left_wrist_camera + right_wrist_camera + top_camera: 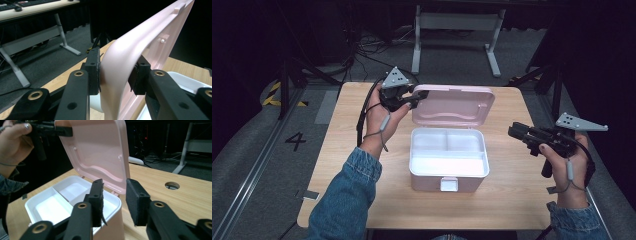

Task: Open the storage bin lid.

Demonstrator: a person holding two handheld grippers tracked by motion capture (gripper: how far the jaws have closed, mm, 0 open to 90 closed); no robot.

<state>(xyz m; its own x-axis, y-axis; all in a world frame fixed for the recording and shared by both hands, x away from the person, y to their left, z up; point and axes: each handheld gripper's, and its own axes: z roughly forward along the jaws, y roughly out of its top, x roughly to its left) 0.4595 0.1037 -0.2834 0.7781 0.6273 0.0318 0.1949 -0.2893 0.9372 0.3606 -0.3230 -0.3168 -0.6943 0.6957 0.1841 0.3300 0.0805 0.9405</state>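
A pink lunch box (pixel 448 167) stands open in the middle of the wooden table, its white tray split into compartments with nothing in them (pixel 53 205). Its pink lid (pixel 453 105) stands raised at the back. My left gripper (pixel 418 96) is shut on the lid's left edge; in the left gripper view the rim (pixel 117 62) sits pinched between the two pads. My right gripper (pixel 515 131) hovers to the right of the box, above the table, open with nothing between its pads (pixel 113 201). A white latch (pixel 449 184) hangs at the box's front.
The wooden table (pixel 512 200) has a round cable hole (pixel 172 185) near its far right. A white desk frame (pixel 457 30) stands on the grey floor behind, with cables around it. A floor marking "4" (pixel 295 140) lies left of the table.
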